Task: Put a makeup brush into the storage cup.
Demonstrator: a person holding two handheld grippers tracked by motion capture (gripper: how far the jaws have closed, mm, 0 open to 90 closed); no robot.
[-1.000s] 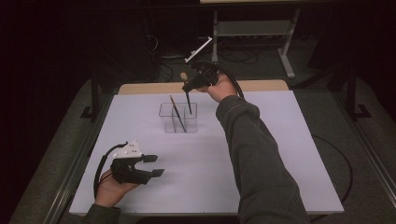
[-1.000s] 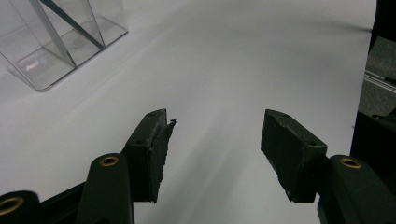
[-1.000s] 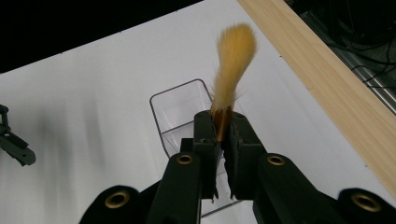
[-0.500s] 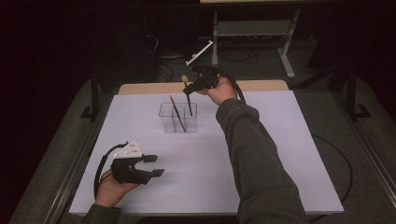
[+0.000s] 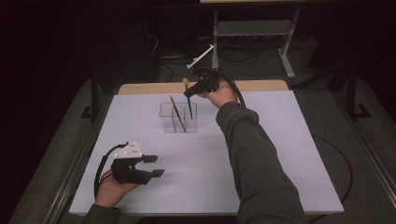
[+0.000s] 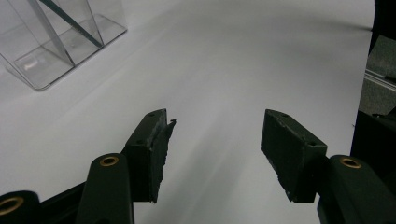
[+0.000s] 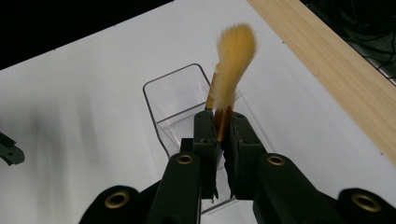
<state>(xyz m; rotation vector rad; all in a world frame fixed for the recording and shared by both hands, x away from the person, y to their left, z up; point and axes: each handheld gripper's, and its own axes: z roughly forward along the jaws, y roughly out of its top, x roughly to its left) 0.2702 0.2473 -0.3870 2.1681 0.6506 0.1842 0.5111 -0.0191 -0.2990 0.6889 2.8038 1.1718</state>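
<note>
The room was dark, and a white desk [image 5: 261, 158] stood in the middle of it with a wooden strip along its far edge. A clear plastic holder [image 5: 179, 117] sat on the desk toward twelve o'clock. One brush [image 5: 175, 112] already leaned inside it.

The right hand-held gripper [image 5: 189, 93] was above the holder, just at its one o'clock side. Its jaws were clamped on a second brush [image 7: 222, 126], pinching the thin neck right under the hairs. The fluffy yellow hairs pointed up, and the dark handle hung down into the holder.

The left hand-held gripper [image 5: 155, 166] lay low on the desk at seven o'clock, well apart from the holder. Its jaws were apart, with nothing between them.

The brush looked very light. Its handle seemed stiff and thin, so it could slip or swing in a loose pinch. The hairs looked soft and would bend if squeezed. The best place to hold it was probably the hard neck or the handle, not the hairs. The holder looked light too, so a bump might push it.
</note>
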